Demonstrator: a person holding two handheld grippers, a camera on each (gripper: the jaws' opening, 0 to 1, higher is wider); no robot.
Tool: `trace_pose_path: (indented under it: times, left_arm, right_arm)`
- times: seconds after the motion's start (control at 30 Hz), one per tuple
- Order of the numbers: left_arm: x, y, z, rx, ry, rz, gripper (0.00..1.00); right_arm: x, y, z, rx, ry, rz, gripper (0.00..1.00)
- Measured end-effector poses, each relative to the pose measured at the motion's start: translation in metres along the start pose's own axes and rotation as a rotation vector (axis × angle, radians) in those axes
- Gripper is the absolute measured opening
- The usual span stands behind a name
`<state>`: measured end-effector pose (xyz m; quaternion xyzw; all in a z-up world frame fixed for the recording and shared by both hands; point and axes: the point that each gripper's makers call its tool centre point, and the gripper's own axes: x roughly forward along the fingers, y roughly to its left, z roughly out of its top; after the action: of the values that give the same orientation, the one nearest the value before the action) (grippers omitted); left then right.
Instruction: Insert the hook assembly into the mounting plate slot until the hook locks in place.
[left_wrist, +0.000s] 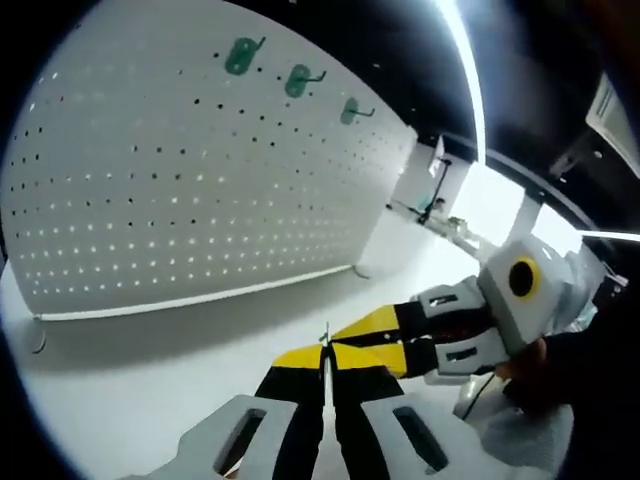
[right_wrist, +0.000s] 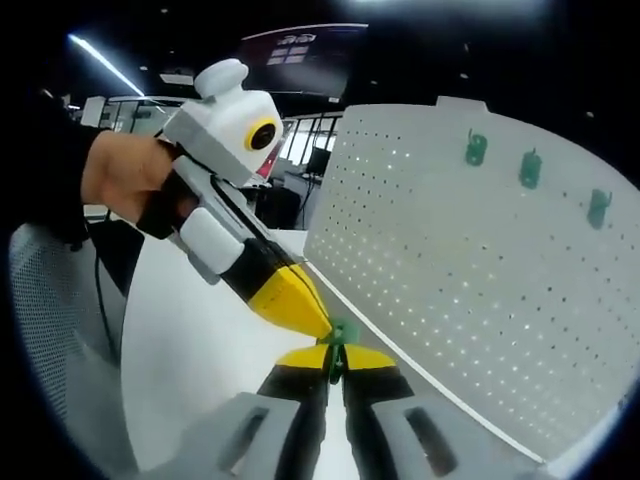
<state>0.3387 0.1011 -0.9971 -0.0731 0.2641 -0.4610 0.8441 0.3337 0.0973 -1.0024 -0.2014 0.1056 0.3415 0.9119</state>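
Observation:
A white pegboard mounting plate (left_wrist: 200, 190) (right_wrist: 470, 270) stands upright on the table. Three green hooks (left_wrist: 298, 80) (right_wrist: 529, 168) hang in a row near its top. My right gripper (right_wrist: 336, 362) is shut on a small green hook assembly (right_wrist: 341, 334), held in front of the plate's lower edge. My left gripper (left_wrist: 325, 358) is shut on a thin metal wire of the hook assembly (left_wrist: 325, 337). The two grippers meet tip to tip: the right gripper (left_wrist: 335, 342) reaches in from the right, the left gripper (right_wrist: 318, 326) from the upper left, held by a hand (right_wrist: 120, 175).
The white table (left_wrist: 150, 380) (right_wrist: 190, 350) runs in front of the plate. The plate's feet (left_wrist: 362, 270) rest on it. A white stand with cables (left_wrist: 440, 200) sits past the plate's far end. A mesh chair back (right_wrist: 60, 340) is at the left.

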Motion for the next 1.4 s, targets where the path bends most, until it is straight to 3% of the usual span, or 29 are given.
trace_pose_path:
  times: [0.5,0.7,1.03,1.4]
  left_arm:
    - [0.0,-0.001,0.001,-0.027,-0.015,-0.002,0.01]
    - [0.001,-0.004,0.002,0.065,-0.02,-0.004,0.01]
    - [0.002,-0.007,0.003,0.114,-0.036,-0.012,0.03]
    - [0.003,-0.019,0.015,0.269,-0.101,-0.039,0.11]
  right_arm:
    - [-0.001,-0.002,0.001,0.05,-0.006,-0.004,0.01]
    - [-0.002,-0.003,0.001,0.076,-0.004,-0.006,0.01]
    - [-0.003,-0.006,0.002,0.077,-0.011,-0.019,0.01]
    - [-0.008,-0.02,0.002,0.128,-0.025,-0.068,0.01]
